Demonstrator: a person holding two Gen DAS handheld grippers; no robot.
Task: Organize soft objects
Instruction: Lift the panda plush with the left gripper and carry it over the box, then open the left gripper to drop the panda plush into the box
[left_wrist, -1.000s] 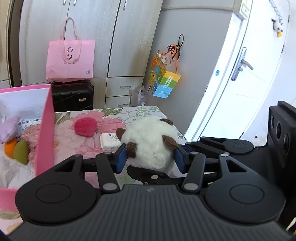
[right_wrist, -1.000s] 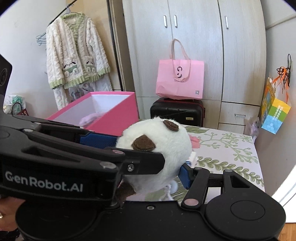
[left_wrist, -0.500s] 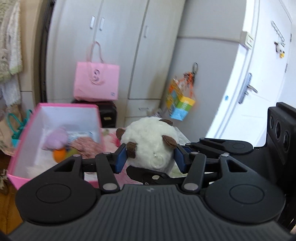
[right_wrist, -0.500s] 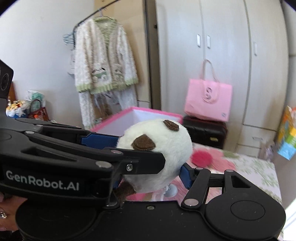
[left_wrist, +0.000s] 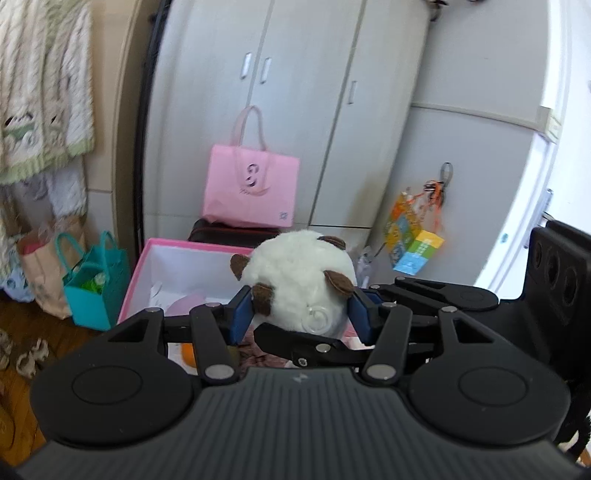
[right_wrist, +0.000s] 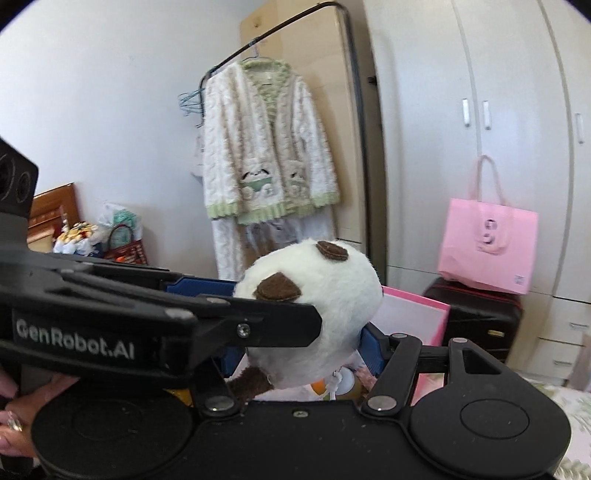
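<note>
Left tongs (left_wrist: 299, 314) and right tongs (right_wrist: 303, 343) both grasp the white plush toy (left_wrist: 295, 280), blue pads pressed into its sides, jaws held apart by its width. The toy hangs above the near edge of the pink box (left_wrist: 147, 273), which holds other soft items. Beyond: a pink bag (left_wrist: 251, 192) on a black suitcase (right_wrist: 480, 317), grey wardrobe (left_wrist: 295, 92), a cardigan (right_wrist: 262, 147) hanging far left.

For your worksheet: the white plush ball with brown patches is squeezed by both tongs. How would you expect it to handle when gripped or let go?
The plush ball probably feels soft and light: its fluffy pile bulges around the left tongs. Being round, it may roll if released onto a flat surface. The right tongs also pinch it, so the fur likely gives grip rather than slipping.
</note>
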